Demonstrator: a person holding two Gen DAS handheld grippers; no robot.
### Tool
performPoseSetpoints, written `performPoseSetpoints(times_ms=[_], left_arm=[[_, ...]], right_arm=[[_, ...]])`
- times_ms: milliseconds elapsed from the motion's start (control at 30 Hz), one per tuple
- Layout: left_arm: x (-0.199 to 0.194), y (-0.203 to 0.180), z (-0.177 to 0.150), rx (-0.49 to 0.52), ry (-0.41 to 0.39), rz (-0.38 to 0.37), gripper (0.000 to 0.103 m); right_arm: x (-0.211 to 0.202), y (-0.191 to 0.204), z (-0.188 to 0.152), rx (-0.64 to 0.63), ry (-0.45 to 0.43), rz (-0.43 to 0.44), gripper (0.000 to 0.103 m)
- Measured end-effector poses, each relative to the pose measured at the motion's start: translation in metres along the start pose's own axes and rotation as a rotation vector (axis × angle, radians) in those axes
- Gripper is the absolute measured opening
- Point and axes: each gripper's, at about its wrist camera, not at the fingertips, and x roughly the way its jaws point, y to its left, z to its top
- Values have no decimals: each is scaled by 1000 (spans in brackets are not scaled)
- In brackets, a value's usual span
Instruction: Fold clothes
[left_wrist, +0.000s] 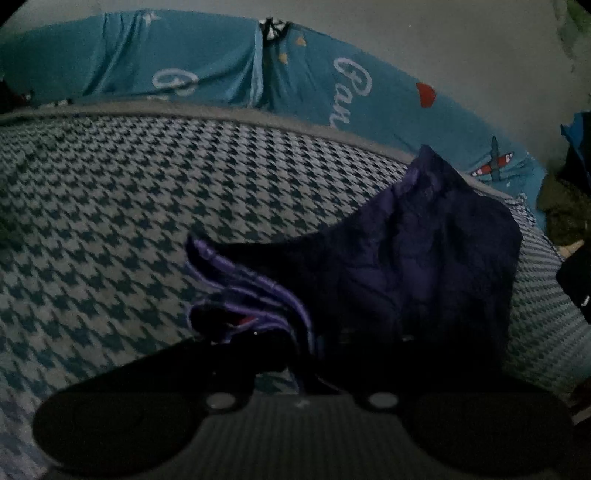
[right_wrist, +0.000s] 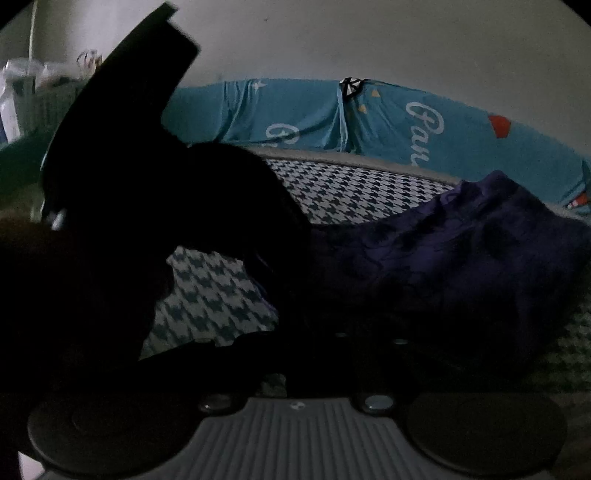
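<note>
The purple garment lies on the bed, bunched just ahead of both grippers; it looks light, limp and slippery, best taken by its hem. The left gripper pinches that hem. The right gripper is closed, apparently on cloth. Only the right view shows the left gripper's body; only the left shows the lighter trim.

garment on bedcover, pillow behind

Left of my left fingers the houndstooth bed lies open — the purple garment heaps right, teal pillows wall the far edge.
</note>
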Motion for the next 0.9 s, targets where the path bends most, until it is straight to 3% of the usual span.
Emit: performPoseSetpoints(times_ms=[367,600,767,900], left_arm=[[-34,28,10,-20,-45,68,12],[-68,68,9,-49,-51,105,12],[-77,95,1,-83,-33,181,13],[-73,103,-1,-116,-7,234,27]], right_arm=[[1,20,17,62,-8,128,11],[9,42,26,92,18,272,11],[18,72,30,43,37,374,11],[34,88,24,-30,88,360,16]])
